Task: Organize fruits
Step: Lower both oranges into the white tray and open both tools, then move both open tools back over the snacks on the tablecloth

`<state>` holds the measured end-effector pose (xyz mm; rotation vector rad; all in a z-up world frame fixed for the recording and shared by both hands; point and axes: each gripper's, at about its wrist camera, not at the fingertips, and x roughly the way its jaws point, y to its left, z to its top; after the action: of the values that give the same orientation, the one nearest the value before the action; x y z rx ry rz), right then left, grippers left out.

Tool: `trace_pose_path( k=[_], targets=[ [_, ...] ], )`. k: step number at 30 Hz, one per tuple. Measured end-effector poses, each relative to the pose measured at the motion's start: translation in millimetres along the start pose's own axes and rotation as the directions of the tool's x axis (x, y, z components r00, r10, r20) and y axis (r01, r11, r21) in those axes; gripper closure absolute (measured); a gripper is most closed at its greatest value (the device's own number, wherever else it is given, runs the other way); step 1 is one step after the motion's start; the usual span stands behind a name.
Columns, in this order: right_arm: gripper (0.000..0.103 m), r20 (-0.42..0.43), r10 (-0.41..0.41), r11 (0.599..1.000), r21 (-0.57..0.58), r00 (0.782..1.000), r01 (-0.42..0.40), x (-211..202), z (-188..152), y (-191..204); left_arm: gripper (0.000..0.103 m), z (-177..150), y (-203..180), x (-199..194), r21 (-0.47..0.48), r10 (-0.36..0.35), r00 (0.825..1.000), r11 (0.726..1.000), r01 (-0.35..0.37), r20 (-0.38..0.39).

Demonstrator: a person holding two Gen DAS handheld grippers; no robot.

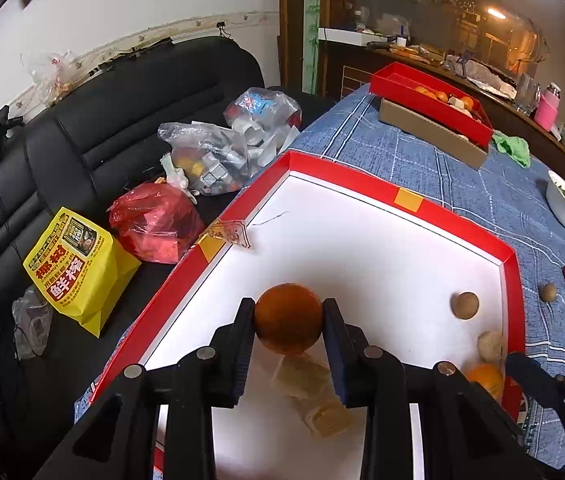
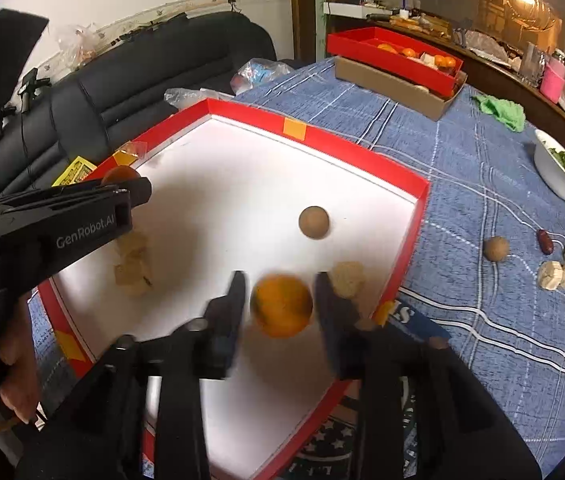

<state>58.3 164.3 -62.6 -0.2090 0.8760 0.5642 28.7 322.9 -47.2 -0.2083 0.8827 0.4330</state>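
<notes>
A red box with a white floor point(image 1: 362, 184) point(image 2: 362, 148) lies on the blue checked tablecloth. My left gripper point(image 1: 288, 302) is shut on a dark orange point(image 1: 288, 318) above the box's near left part, with both pads against its sides. In the right wrist view this gripper point(image 2: 122, 196) shows at the left. My right gripper point(image 2: 280, 280) stands open around a bright orange point(image 2: 281, 306), with a narrow gap on each side. Inside the box lie a brown round fruit point(image 1: 465, 305) point(image 2: 314, 222), a pale lumpy piece point(image 2: 347, 278) and beige blocks point(image 1: 314, 392) point(image 2: 132, 264).
A second red box with oranges point(image 2: 394, 60) rests on a cardboard tray at the table's far end. On the cloth at the right lie a brown fruit point(image 2: 496, 249), dark dates point(image 2: 544, 241), pale pieces, a white bowl point(image 2: 558, 172) and a green cloth point(image 2: 500, 110). A black sofa point(image 1: 82, 140) with bags is at the left.
</notes>
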Motion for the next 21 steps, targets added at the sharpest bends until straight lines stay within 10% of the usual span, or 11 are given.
trace_pose_path(
  k=[7,21],
  targets=[
    [0.045,0.066,0.012,0.999,0.031,0.998,-0.014,-32.9,-4.7,-15.6,0.044,-0.8,-10.7,-36.1,0.023,0.007,0.995,1.0,-0.009,0.104],
    [0.023,0.18,-0.014,0.993,0.118,0.984,-0.008,-100.5,-34.4,-75.2,0.037,-4.4,-60.9,-117.1,0.087,0.019,0.962,0.995,-0.045,0.272]
  ],
)
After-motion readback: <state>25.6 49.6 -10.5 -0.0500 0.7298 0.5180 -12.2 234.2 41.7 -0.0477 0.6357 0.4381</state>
